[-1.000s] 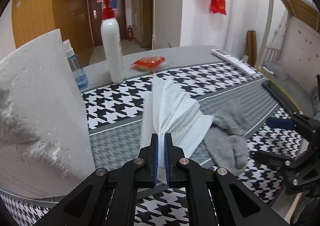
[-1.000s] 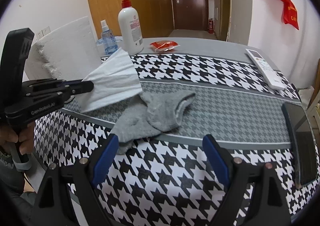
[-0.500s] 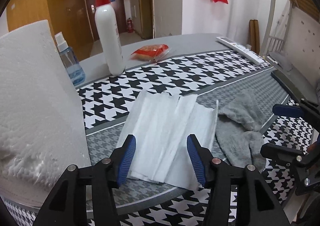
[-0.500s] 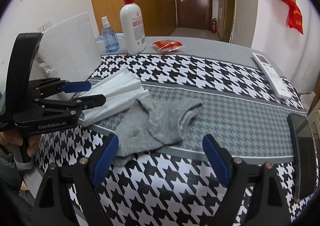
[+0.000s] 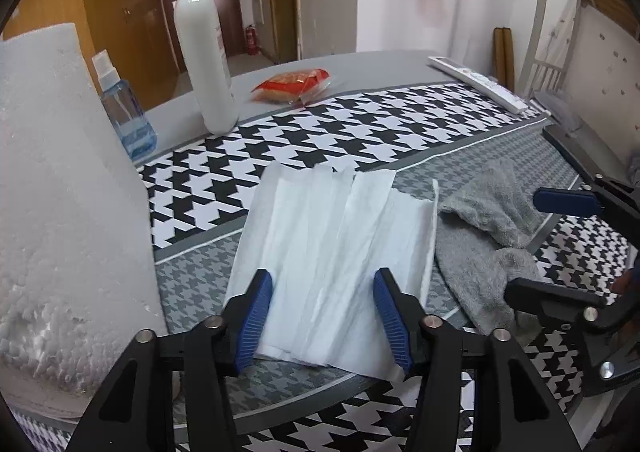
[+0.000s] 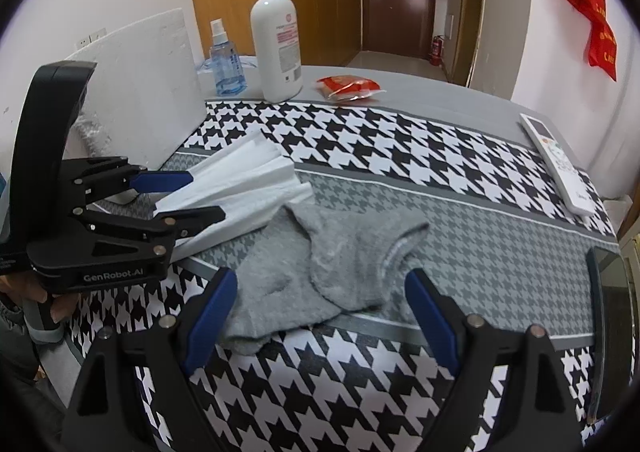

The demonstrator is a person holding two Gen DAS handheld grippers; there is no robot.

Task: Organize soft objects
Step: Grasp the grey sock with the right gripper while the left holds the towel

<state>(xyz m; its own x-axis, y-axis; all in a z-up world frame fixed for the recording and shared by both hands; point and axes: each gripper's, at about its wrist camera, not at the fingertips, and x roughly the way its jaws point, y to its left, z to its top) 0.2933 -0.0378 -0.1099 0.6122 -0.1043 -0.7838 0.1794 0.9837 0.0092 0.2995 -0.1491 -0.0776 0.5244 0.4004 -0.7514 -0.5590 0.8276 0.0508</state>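
Left wrist view: the left gripper (image 5: 322, 316) stands with its jaws parted and grasping nothing; the white paper tissue (image 5: 336, 252) lies spread flat on the houndstooth tablecloth (image 5: 360, 131), its near edge between and below the two blue pads, which do not press it. The grey sock (image 5: 480, 252) lies just right of the right-hand finger, touching the tissue's right edge, and the foam block (image 5: 60, 191) rises close to the left of the left-hand finger. Risk, as a judgement: a careless withdrawal could drag or crumple the light tissue, or knock the foam block. Against the earlier frame, the tissue was pinched upright between clenched pads; the jaws have since opened wide and have just been closing slightly, with the tissue's edge between them but ungripped. Right wrist view: the right gripper (image 6: 320, 316) is released and wide, its fingers straddling the sock's (image 6: 320, 264) near end without touching it. Risk: closing here may catch only one loose fold, or tug the overlapped tissue (image 6: 248, 179) out of place. Compared with the earlier frame, the tissue lies flat instead of hanging from the left gripper (image 6: 200, 195).
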